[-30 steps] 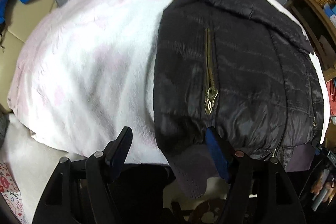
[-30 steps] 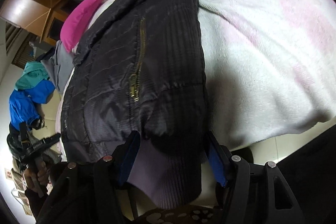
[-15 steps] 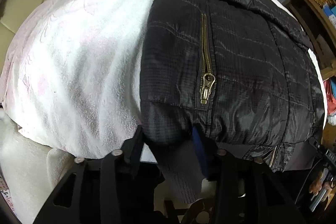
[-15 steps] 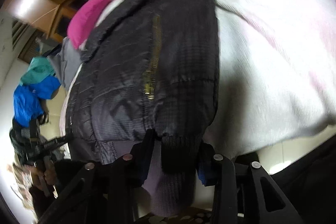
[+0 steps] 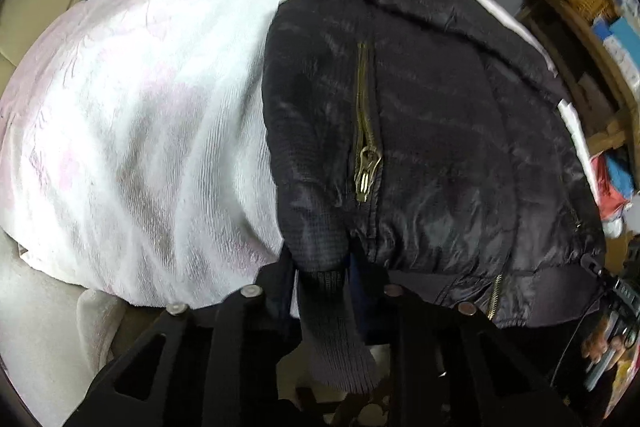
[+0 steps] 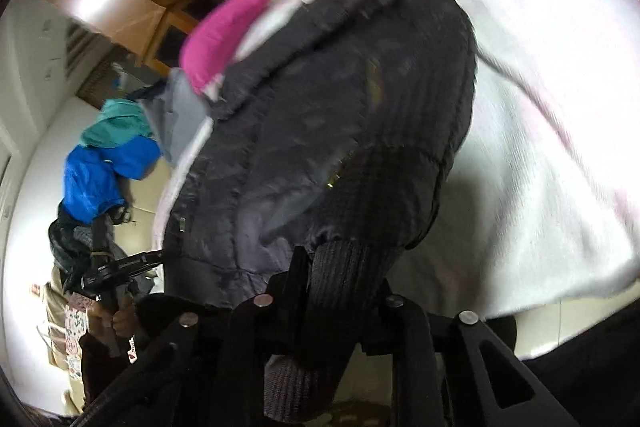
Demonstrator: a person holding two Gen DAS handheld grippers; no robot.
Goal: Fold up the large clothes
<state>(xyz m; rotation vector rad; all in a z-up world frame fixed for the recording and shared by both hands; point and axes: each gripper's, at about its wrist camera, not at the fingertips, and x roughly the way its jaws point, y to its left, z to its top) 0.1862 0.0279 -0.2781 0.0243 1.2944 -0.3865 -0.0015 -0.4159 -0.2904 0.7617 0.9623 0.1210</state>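
Both jaws have just been closing: the left gripper and right gripper each clench a ribbed cuff of the black jacket at the blanket's near edge; bare blanket lies open beside it.

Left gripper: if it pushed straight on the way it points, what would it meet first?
The black jacket: the left gripper already has its fingers around the ribbed cuff, quilted sleeve directly ahead.

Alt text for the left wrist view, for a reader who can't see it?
The left gripper, jaws just closing, pinches the ribbed cuff of a black quilted jacket with a brass pocket zip, spread on a white-pink blanket.
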